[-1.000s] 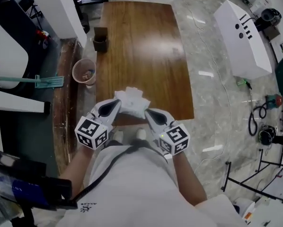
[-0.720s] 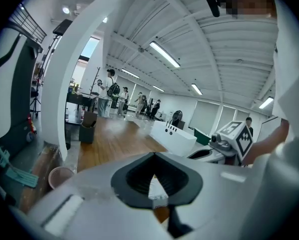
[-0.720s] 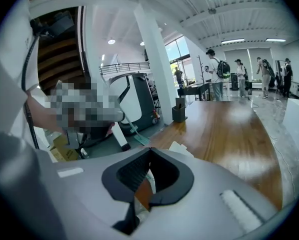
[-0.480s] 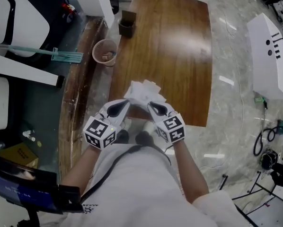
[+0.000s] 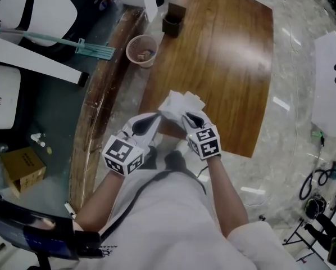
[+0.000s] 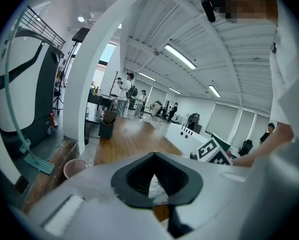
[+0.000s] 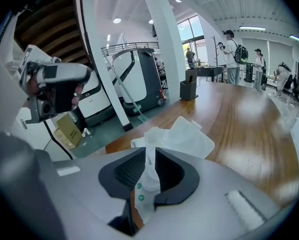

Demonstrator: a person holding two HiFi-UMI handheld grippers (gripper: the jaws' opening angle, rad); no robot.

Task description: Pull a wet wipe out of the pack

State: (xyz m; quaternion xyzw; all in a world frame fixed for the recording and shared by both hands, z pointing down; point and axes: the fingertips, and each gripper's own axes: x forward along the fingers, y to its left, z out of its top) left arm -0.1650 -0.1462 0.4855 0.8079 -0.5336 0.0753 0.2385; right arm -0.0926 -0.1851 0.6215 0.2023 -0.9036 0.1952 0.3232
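In the head view, the white wet wipe pack (image 5: 182, 104) is held up over the near edge of the wooden table (image 5: 230, 55). My left gripper (image 5: 158, 118) meets its left corner and my right gripper (image 5: 189, 117) its near end. The right gripper view shows my right gripper (image 7: 148, 171) shut on the pack's film (image 7: 145, 189), which has green dots. Crumpled white wipe (image 7: 157, 134) and an open flap (image 7: 192, 136) lie beyond. My left gripper (image 6: 153, 159) has its tips together, with the white pack (image 6: 158, 189) showing in the gap behind them.
A dark open box (image 5: 173, 21) stands at the table's far left corner. A pink bin (image 5: 142, 50) sits on the floor beside it, near a green mop head (image 5: 95, 48). A cardboard box (image 5: 22, 170) lies at left, and a white machine (image 5: 331, 77) stands at right.
The two grippers have drawn closer together around the pack. The head view has swung, so the table now sits further right. Both stay closed on the pack.
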